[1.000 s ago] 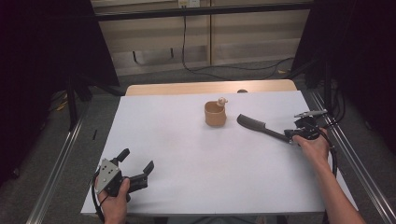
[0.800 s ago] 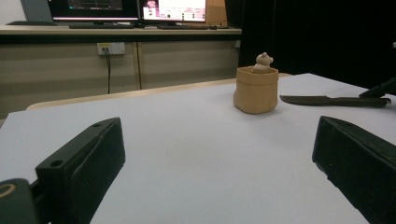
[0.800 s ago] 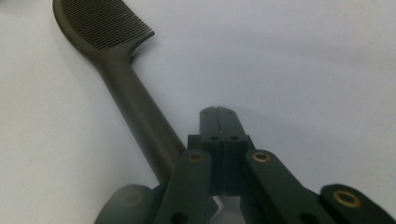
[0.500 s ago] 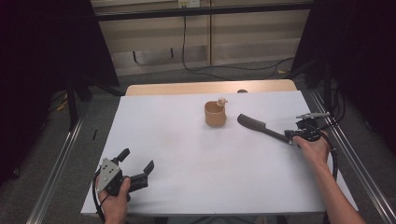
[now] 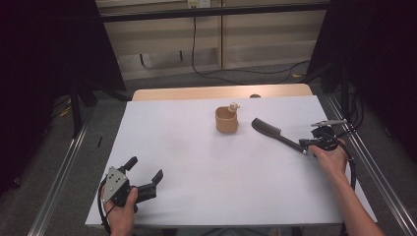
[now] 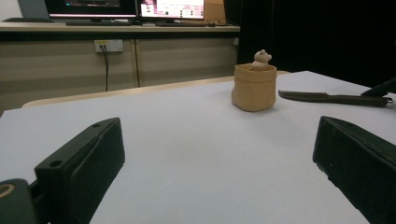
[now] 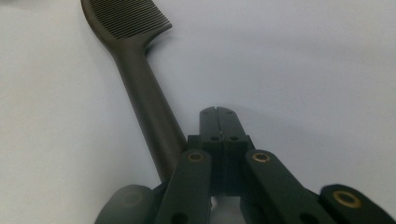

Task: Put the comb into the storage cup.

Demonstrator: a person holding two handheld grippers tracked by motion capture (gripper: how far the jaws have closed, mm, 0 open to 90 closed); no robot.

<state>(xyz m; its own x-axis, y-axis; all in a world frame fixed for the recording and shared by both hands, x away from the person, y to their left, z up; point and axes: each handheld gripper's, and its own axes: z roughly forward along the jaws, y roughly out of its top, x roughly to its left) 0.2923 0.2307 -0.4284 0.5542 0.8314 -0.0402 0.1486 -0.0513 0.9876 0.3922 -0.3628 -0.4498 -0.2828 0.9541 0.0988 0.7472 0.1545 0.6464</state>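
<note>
Nearest me, the left gripper (image 5: pixel 146 177) rests on the white table (image 5: pixel 196 162) with its jaws spread wide. Further along, the right gripper (image 7: pixel 218 113) has its jaws pressed together just beside the black comb's (image 5: pixel 273 133) handle. Beyond sits a tan cup (image 5: pixel 226 119)

left gripper (image 5: pixel 145 178): black body, grey three-cornered plate on top with small dark screw holes; two broad black jaws, flat-faced, blocky, each with a small round hole near the edge, seen in the left gripper view. a black cable (image 5: pixel 101 212) is looped at the hand (image 5: pixel 120 211).

right gripper (image 5: pixel 307 145): black, with a thin grey plate above; thick black cable (image 5: pixel 352 169) is trailed along the forearm. in the right gripper view, black linkage arms with brass-coloured pivot pins (image 7: pixel 195 157) and small screws are noted. forearms are bare; no sleeves are seen.
</note>
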